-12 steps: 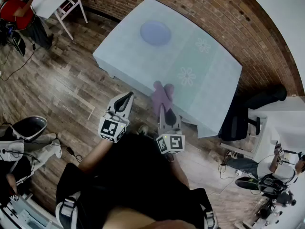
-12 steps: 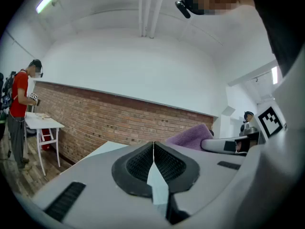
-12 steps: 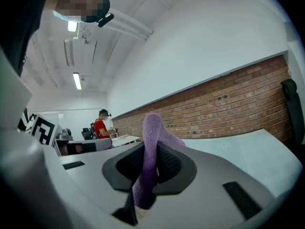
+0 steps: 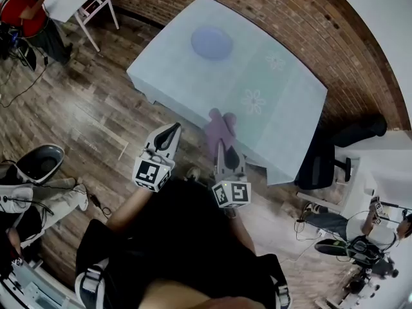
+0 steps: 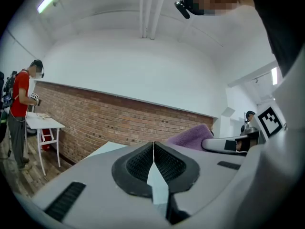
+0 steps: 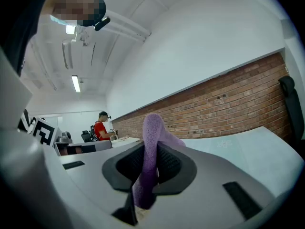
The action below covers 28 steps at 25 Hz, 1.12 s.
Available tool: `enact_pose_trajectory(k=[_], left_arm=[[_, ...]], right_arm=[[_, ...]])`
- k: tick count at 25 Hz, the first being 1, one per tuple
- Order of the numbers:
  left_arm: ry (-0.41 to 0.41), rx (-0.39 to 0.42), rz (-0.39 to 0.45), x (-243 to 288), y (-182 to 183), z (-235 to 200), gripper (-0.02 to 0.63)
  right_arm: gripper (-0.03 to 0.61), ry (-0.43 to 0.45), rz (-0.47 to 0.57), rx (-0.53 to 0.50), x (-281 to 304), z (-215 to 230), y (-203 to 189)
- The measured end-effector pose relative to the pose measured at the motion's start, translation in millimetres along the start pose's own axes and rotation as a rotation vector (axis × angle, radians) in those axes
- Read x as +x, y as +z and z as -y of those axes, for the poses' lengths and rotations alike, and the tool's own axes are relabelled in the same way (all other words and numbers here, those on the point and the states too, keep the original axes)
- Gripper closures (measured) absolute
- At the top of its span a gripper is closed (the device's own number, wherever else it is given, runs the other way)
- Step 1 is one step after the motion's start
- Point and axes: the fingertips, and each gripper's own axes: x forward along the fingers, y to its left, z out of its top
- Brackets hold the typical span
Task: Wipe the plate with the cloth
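Plate (image 4: 211, 43) on tabletop (image 4: 283, 102), toward far corner | cloth (image 4: 220, 127) clamped in right hand-held gripper (image 4: 221, 145), at near edge | left hand-held gripper (image 4: 172, 130) closed, empty, off the tabletop

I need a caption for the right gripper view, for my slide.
The right claw clamps a purple cloth, with the pale table and brick wall beyond.

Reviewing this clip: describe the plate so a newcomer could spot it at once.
Find the large table with the pale cover, set beside the brick wall. Near its far corner lies the plate, alone. It is a round, plain lavender-blue disc, unlike the faint flower prints on the cover or the purple cloth by the near edge.
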Motion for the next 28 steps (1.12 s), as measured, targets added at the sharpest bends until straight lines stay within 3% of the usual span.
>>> enact_pose_trajectory(k=[17,28], left_arm=[[-0.034,-0.022,-0.001,-19,9,-53,0.577],[-0.059,-0.045,-0.028,-23,-5,-80,0.577]], right_arm=[[0.509,-0.054,0.000,-0.024,26,-47,-5],[0.509,-0.077,-0.013,-0.028,49,-62,-19]])
